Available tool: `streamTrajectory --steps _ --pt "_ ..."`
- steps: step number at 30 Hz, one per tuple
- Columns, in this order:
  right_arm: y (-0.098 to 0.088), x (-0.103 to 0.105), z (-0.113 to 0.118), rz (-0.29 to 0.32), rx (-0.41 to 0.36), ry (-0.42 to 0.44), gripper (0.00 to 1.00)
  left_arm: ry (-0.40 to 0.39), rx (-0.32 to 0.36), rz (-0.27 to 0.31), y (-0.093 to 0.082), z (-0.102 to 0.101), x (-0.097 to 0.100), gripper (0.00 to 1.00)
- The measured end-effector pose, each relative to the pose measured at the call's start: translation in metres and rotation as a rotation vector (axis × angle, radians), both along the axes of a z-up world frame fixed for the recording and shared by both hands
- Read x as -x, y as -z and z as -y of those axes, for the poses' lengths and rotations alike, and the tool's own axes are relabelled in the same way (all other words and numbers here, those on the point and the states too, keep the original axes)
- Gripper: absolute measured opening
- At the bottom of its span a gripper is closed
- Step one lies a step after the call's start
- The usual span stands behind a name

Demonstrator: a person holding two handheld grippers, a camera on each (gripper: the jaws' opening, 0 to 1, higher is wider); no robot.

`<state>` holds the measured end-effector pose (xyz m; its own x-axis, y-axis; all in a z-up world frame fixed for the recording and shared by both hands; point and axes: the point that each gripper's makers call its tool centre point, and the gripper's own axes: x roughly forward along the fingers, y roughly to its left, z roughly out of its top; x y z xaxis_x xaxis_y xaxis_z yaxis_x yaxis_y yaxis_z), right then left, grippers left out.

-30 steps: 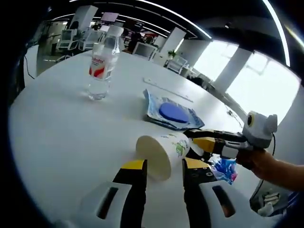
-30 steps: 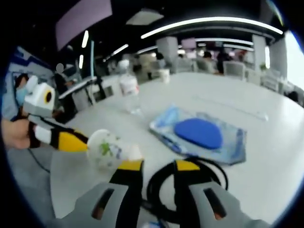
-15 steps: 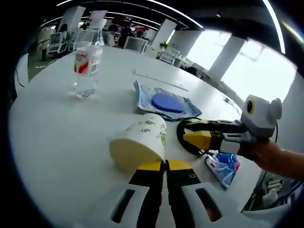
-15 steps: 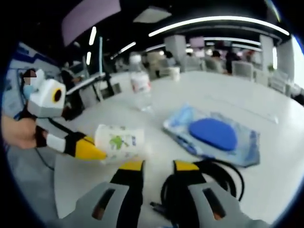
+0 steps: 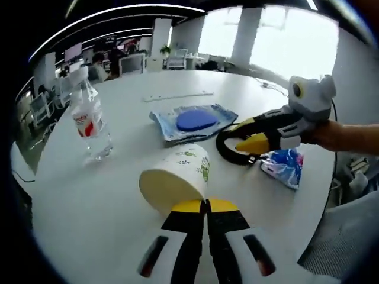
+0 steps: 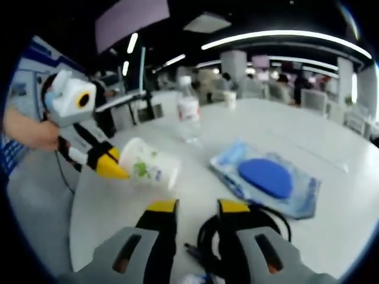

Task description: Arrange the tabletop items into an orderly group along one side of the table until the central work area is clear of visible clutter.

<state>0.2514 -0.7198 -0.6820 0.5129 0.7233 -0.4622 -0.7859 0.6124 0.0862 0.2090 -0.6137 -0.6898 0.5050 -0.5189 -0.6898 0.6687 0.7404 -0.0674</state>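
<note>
Gripping a white, green-printed paper cup [image 5: 176, 181], left tongs [image 5: 206, 206] clench; right tongs [image 6: 198, 206] gape.

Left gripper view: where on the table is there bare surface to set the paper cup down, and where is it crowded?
Bare table lies left of the paper cup, below the water bottle, and beyond the blue packet. It is crowded to the right, where the black cable, the small wrapper and the right gripper sit together. The left gripper holds the cup.
</note>
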Motion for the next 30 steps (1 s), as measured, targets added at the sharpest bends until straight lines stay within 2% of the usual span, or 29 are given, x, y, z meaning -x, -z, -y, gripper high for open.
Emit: streamTrajectory --steps 3,5,8,11,14,16,19,22,24,26,27,30 --pt "-0.009 0.004 -0.003 0.019 -0.018 -0.027 0.24 0.114 -0.089 0.014 0.0 -0.007 0.005 0.0" --pt "-0.011 0.006 -0.004 0.02 -0.021 -0.033 0.24 0.147 -0.137 0.019 -0.001 -0.014 0.003 0.0" --pt "-0.012 0.005 -0.003 0.016 -0.033 -0.021 0.24 0.148 -0.145 0.021 -0.007 -0.019 -0.003 0.0" --pt "-0.012 0.008 -0.002 0.035 -0.004 -0.018 0.24 0.202 -0.283 0.056 -0.014 -0.034 -0.015 0.0" --pt "-0.014 0.012 -0.003 0.025 -0.021 -0.014 0.24 0.23 -0.29 0.07 -0.022 -0.031 -0.024 0.0" --pt "-0.012 0.015 -0.002 0.019 -0.023 -0.002 0.24 0.238 -0.288 0.055 -0.024 -0.03 -0.03 0.0" --pt "-0.014 0.015 0.009 0.028 -0.027 0.076 0.23 0.275 -0.347 0.064 -0.023 -0.032 -0.04 0.0" --pt "-0.02 0.019 0.019 0.004 -0.11 0.176 0.22 0.291 -0.383 0.07 -0.02 -0.035 -0.054 0.0" --pt "-0.018 0.026 0.026 -0.006 -0.117 0.208 0.22 0.324 -0.421 0.063 -0.015 -0.038 -0.063 0.0" --pt "-0.014 0.034 0.034 -0.006 -0.11 0.24 0.21 0.346 -0.464 0.081 -0.015 -0.04 -0.073 0.0" --pt "-0.012 0.04 0.039 -0.009 -0.115 0.264 0.21 0.355 -0.474 0.081 -0.015 -0.039 -0.076 0.0" --pt "-0.006 0.053 0.05 -0.036 -0.142 0.316 0.2 0.413 -0.561 0.118 -0.022 -0.041 -0.092 0.0"
